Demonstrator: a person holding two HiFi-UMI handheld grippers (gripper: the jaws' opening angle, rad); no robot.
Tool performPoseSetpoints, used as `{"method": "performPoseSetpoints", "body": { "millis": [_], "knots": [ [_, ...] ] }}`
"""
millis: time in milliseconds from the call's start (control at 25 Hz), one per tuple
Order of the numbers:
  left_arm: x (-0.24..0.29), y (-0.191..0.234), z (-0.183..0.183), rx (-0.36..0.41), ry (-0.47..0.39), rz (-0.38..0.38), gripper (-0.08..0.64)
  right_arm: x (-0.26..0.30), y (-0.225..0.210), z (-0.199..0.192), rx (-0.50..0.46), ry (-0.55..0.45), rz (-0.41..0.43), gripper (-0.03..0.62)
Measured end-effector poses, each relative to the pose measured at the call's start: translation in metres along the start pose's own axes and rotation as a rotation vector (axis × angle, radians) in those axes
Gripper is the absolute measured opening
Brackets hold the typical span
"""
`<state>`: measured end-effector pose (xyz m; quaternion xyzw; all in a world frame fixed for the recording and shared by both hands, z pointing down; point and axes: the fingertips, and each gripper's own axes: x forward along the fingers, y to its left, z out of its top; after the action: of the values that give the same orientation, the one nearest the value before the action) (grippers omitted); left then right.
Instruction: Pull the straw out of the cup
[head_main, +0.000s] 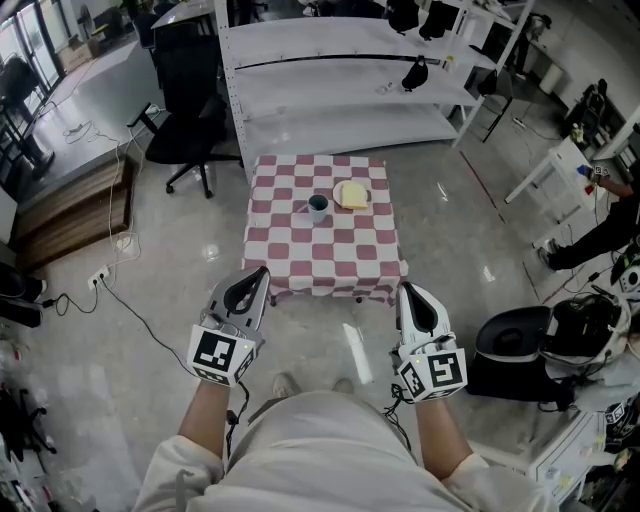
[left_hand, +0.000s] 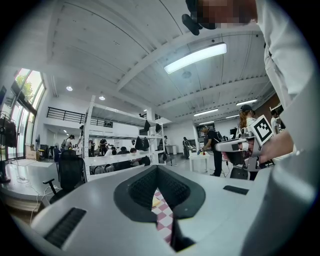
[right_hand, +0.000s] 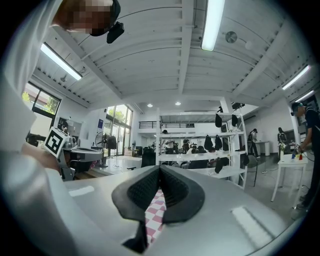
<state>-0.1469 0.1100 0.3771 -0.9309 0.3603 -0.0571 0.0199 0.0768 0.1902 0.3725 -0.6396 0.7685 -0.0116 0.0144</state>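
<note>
A blue-grey cup (head_main: 318, 208) with a thin straw (head_main: 306, 208) leaning out to its left stands near the middle of a small table covered with a red-and-white checked cloth (head_main: 322, 255). Both grippers hang well short of the table, near the person's waist. My left gripper (head_main: 259, 275) is shut with nothing in it, and my right gripper (head_main: 408, 292) is likewise shut and empty. In the left gripper view the jaws (left_hand: 157, 167) meet at their tips with only a strip of checked cloth (left_hand: 164, 220) showing below. The right gripper view (right_hand: 160, 167) shows the same.
A yellow sponge-like block (head_main: 351, 195) lies on the table right of the cup. White metal shelving (head_main: 340, 80) stands behind the table, a black office chair (head_main: 185, 125) to its left, a black bin (head_main: 510, 355) at the right. Cables trail over the floor at left.
</note>
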Motion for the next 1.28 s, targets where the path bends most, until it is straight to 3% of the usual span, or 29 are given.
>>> {"method": "performPoseSetpoints", "body": {
  "millis": [400, 880, 1280],
  "knots": [
    [-0.001, 0.009, 0.0, 0.0, -0.011, -0.028, 0.003, 0.009, 0.012, 0.001, 0.011, -0.007, 0.007, 0.032],
    [-0.008, 0.036, 0.0, 0.009, -0.009, -0.066, 0.003, 0.022, 0.038, -0.002, -0.004, 0.007, -0.037, 0.012],
    [0.035, 0.03, -0.009, -0.001, 0.013, -0.05, 0.003, 0.041, -0.003, -0.018, -0.004, 0.038, -0.011, 0.012]
  ]
}}
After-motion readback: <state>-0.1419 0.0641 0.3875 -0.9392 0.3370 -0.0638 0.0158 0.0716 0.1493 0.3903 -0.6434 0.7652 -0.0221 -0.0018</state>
